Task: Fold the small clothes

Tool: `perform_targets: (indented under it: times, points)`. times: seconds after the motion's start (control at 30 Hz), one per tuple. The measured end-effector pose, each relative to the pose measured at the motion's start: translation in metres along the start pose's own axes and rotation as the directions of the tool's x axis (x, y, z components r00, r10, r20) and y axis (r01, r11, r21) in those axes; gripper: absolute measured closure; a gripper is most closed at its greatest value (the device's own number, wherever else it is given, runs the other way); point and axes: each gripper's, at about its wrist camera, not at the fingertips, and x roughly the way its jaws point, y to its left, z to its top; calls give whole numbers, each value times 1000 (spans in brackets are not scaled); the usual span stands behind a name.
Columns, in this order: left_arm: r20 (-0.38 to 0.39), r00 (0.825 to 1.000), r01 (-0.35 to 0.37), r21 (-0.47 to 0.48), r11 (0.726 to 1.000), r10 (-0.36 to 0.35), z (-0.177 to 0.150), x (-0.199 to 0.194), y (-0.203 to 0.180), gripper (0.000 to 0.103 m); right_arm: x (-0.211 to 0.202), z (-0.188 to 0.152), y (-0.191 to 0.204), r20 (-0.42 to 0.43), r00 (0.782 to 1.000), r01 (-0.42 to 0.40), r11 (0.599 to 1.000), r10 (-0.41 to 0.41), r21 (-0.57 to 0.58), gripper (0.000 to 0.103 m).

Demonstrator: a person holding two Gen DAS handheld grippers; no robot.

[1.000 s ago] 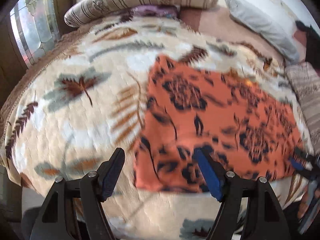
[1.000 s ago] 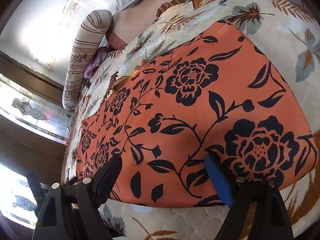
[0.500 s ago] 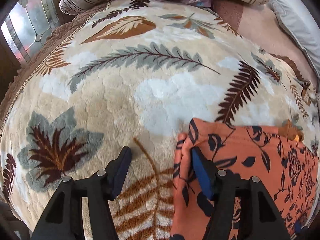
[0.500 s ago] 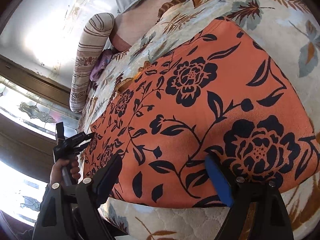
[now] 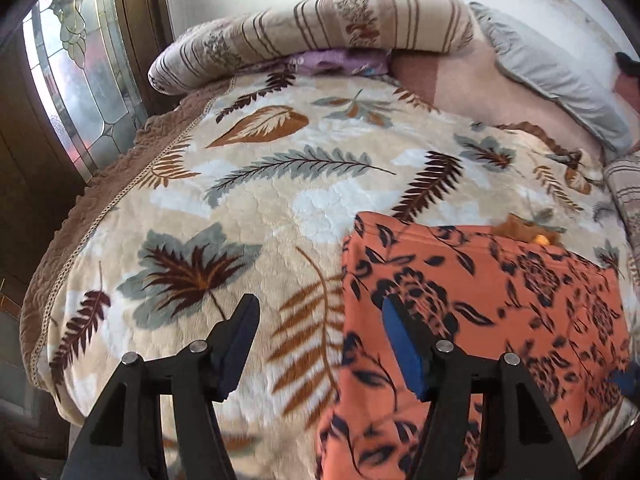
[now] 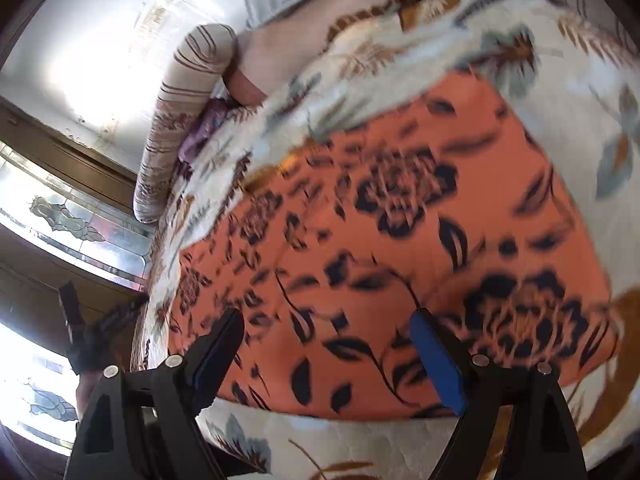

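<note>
Orange floral cloth (image 5: 480, 300) lay flat on the bed (image 5: 240, 208), looking once folded. Left tool (image 5: 320, 344) stood wide, empty, at its left edge; right tool (image 6: 328, 356) wide, empty, over the near edge. Views blurred. Next: pinch both corners for another fold.

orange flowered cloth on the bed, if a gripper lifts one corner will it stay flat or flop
The orange flowered cloth would probably flop: it lies thin and flat, following the curve of the blanket. It looks light, so one corner should lift easily. The plush blanket may grip it, so it would likely drag rather than slide.
</note>
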Motion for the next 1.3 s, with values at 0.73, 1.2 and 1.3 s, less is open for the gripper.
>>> perform_targets:
  times: [0.73, 1.2, 1.3]
  points:
    - [-6, 998, 66, 22, 998, -66, -45, -42, -28, 37, 21, 61, -60, 22, 998, 54, 982, -59, 182, 16]
    - [-40, 994, 109, 79, 991, -106, -73, -40, -69, 37, -45, -76, -62, 107, 988, -145, 928, 114, 344, 16]
    - [-78, 990, 127, 102, 987, -120, -82, -26, -86, 37, -50, -82, -88, 129, 988, -129, 887, 80, 444, 16]
